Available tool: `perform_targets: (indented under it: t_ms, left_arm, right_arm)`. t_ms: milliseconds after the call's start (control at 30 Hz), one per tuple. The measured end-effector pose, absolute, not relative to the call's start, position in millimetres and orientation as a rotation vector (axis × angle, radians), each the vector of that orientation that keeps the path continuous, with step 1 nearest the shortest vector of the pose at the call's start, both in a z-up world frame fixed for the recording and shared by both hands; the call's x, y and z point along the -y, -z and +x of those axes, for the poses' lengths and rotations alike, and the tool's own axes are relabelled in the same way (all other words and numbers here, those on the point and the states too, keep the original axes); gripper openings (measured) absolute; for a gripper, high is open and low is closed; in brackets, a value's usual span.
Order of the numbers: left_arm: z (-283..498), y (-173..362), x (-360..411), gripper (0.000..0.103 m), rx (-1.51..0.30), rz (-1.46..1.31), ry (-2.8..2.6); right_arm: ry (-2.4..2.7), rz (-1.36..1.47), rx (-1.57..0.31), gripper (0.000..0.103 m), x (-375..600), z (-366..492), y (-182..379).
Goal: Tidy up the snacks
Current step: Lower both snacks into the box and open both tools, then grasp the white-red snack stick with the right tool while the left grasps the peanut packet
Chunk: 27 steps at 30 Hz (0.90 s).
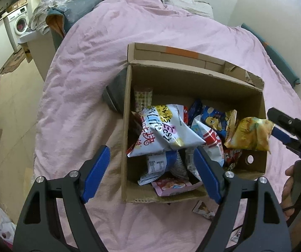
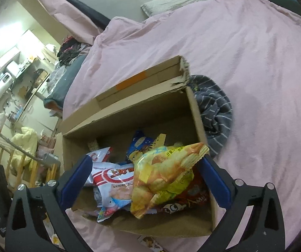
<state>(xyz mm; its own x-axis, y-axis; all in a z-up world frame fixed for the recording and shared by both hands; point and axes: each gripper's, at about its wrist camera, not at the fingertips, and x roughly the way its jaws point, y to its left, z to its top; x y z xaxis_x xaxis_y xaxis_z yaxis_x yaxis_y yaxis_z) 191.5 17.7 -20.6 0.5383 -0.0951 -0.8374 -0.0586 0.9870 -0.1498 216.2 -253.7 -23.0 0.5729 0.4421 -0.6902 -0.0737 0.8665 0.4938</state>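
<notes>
An open cardboard box (image 1: 192, 77) (image 2: 129, 113) stands on a pink bed cover and holds several snack packets. A white packet with lettering (image 1: 167, 130) lies on top. A yellow chip bag (image 1: 249, 134) (image 2: 165, 172) hangs over the box's right side, touching the right finger (image 2: 213, 178) of my right gripper (image 2: 144, 178), whose jaws stand wide open. My right gripper also shows in the left wrist view (image 1: 280, 130). My left gripper (image 1: 152, 174) is open and empty above the box's near-left corner.
A grey striped cloth (image 2: 215, 113) (image 1: 116, 96) lies bunched against the box's far side. A small packet (image 1: 203, 208) lies on the cover in front of the box. A pillow (image 1: 184, 2) is at the head. Floor, washing machine (image 1: 18, 23) and clutter lie left.
</notes>
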Motion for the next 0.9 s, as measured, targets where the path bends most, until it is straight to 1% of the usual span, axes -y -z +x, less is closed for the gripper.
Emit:
perform_targets:
  t_ms: [100, 167, 533, 900]
  left_arm:
    - [191, 21, -16, 0.079, -1.007, -0.159, 0.026]
    - [189, 21, -15, 0.079, -1.003, -0.149, 0.025]
    - [185, 18, -15, 0.079, -0.989, -0.142, 0.013]
    - [164, 8, -23, 0.079, -0.964, -0.155, -0.001]
  right_arm:
    - [-0.269, 0.445, -0.837, 0.103, 265, 211, 9]
    - [-0.281, 0.446, -0.816, 0.103, 271, 210, 3]
    - [-0.302, 0.509, -0.83, 0.103, 287, 200, 1]
    - [-0.294, 0.48, -0.844, 0.103, 278, 173, -4]
